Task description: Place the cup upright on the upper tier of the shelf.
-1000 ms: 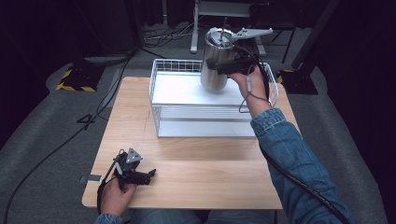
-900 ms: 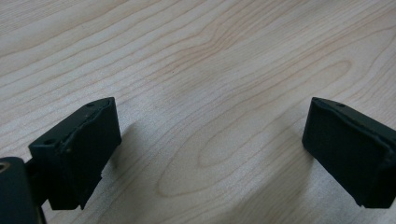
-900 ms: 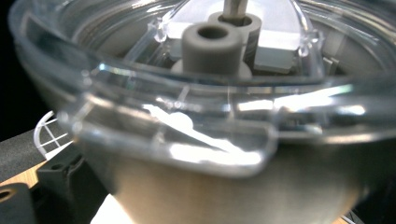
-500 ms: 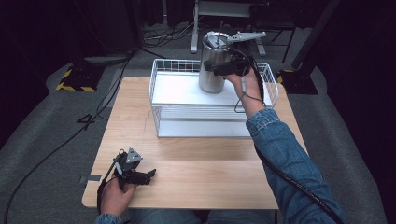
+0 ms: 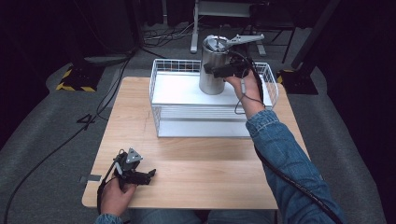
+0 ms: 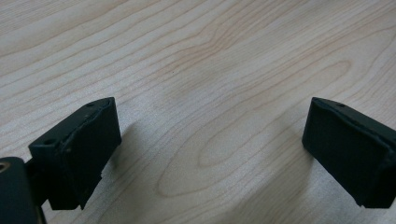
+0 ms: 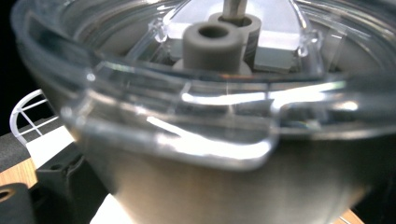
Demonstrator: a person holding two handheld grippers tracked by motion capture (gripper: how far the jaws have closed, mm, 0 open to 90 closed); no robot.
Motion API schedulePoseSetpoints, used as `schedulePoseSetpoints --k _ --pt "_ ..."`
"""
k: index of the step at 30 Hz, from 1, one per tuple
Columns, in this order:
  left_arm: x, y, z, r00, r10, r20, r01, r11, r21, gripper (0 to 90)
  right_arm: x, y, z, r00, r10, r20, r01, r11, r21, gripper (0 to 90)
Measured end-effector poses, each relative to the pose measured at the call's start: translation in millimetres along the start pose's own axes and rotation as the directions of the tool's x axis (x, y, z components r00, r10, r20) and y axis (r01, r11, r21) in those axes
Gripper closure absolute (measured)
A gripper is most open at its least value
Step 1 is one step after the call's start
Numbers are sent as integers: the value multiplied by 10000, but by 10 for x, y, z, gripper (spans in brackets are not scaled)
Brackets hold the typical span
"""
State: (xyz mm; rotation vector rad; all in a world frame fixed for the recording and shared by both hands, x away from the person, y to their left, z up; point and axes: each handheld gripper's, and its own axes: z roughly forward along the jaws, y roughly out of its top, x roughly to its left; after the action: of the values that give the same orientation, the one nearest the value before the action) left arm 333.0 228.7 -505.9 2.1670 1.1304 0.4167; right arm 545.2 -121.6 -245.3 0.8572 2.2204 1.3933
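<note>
A steel canister (image 5: 212,85) with a clear lid (image 7: 187,116) stands upright inside the white wire basket (image 5: 187,61), at its back right. My right gripper (image 5: 215,70) is shut on the canister's upper wall from the right side. One black finger (image 7: 60,179) shows beside the canister body (image 7: 233,191) in the right gripper view. My left gripper (image 5: 150,175) lies on the wooden table (image 5: 210,163) near the front left corner. It is open (image 6: 210,154) over bare wood, with nothing between its fingers.
The basket takes up the back middle of the table, with a white liner (image 5: 187,88) on its floor. A grey lever-like part (image 5: 243,38) sticks out above the canister. Dark floor, cables (image 5: 60,144) and stand legs surround the table.
The canister, held in my right gripper, has come down and slightly left into the basket and now stands upright. My left gripper has stayed put.
</note>
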Motion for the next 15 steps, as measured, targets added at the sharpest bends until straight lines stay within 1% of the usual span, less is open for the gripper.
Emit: schedulePoseSetpoints --k 8,15 --pt "-1 0 0 10000 1 -13 -1 10000 -5 48 4 -31 7 10000 38 36 -38 9997 -227 34" --pt "0 0 0 10000 5 -1 -5 10000 2 48 -6 -39 9 10000 23 -22 -24 9996 -270 33"
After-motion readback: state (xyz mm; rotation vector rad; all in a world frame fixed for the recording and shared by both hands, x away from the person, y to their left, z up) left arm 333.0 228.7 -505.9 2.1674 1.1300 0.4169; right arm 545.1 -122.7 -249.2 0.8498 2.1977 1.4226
